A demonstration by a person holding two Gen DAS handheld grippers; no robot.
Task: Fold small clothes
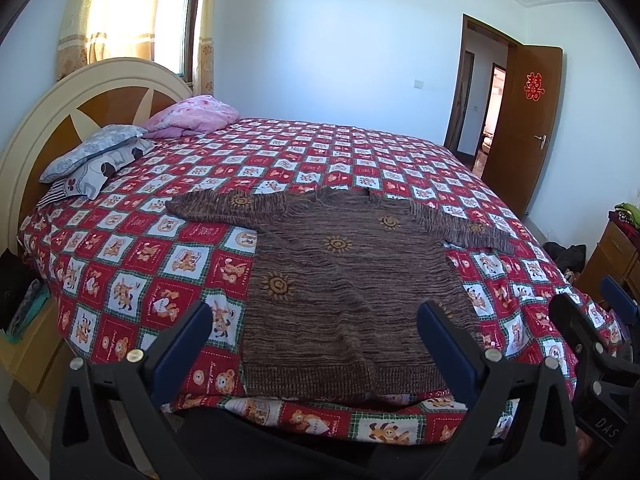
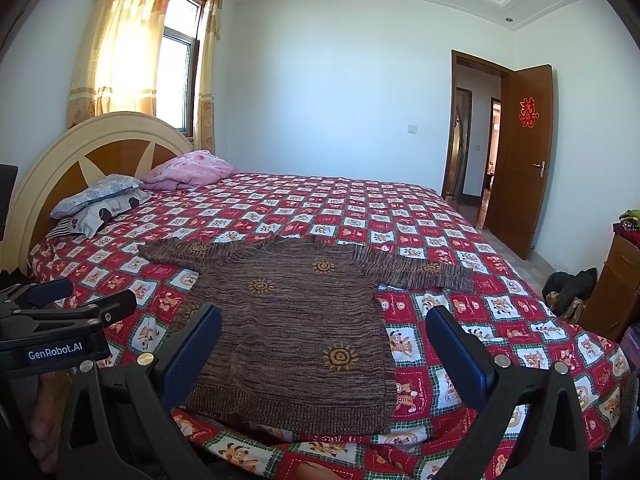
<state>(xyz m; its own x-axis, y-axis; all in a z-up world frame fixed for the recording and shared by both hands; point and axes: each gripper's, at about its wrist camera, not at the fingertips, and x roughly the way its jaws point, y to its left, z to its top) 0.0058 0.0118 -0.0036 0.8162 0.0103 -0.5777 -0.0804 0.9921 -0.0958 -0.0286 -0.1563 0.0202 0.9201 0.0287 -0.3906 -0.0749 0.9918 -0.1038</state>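
**Left wrist view: brown sweater spread flat on a checked bed**

Left wrist and right wrist cameras both show a brown knit sweater [image 1: 344, 280] lying flat, sleeves out to each side, its hem along the near edge of the bed [image 1: 132, 248]. The left gripper [image 1: 316, 340] and the right gripper [image 2: 324, 344] hang above that near edge, jaws spread wide and holding nothing, clear of the fabric. Pillows [image 1: 96, 156] are stacked at the headboard corner. A wooden door [image 2: 520, 160] stands open beyond the far side.
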